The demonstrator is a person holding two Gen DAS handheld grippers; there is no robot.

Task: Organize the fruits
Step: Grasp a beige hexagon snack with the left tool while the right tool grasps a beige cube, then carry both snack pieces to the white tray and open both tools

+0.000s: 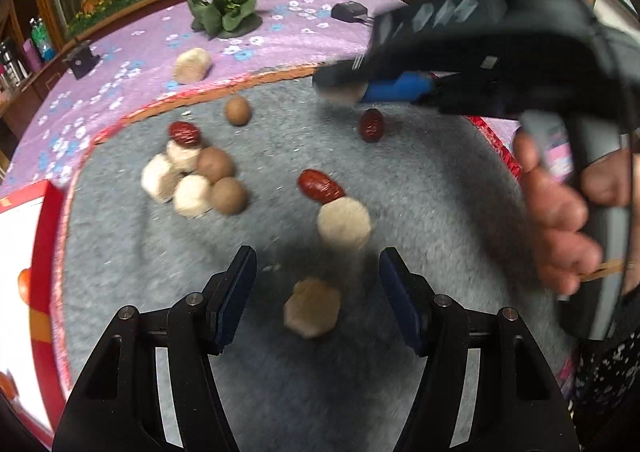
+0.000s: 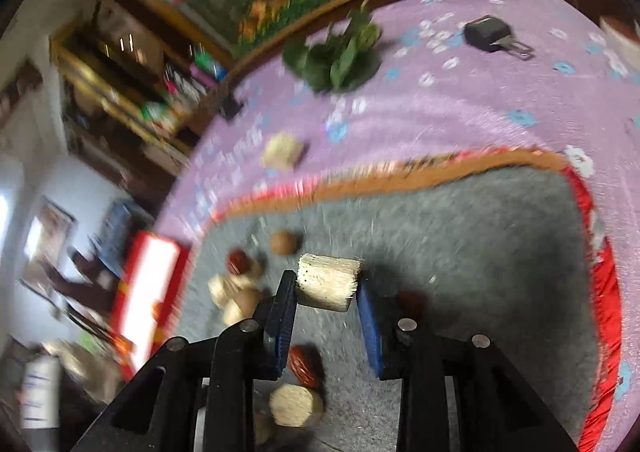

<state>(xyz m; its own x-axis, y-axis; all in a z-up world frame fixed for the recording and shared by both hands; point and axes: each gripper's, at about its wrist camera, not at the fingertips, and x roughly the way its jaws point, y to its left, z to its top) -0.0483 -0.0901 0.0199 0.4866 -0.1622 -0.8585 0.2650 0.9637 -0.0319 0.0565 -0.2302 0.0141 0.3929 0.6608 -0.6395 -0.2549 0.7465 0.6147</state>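
2 tools over grey mat [image 1: 420,180]. Right tool [image 2: 326,288] clamped on pale sugarcane chunk [image 2: 328,286], lifted above mat. Left tool [image 1: 318,276] spread apart, nothing gripped, another cane piece [image 1: 313,312] lying between its fingers. Red dates [image 1: 320,186], brown longans [image 1: 238,111] scattered far and left.

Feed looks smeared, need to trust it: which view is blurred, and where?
Right wrist view: heavy motion smear across the shelves and purple cloth; the held sugarcane piece stays sharp. Left wrist view: mostly crisp, with the right gripper blurred.
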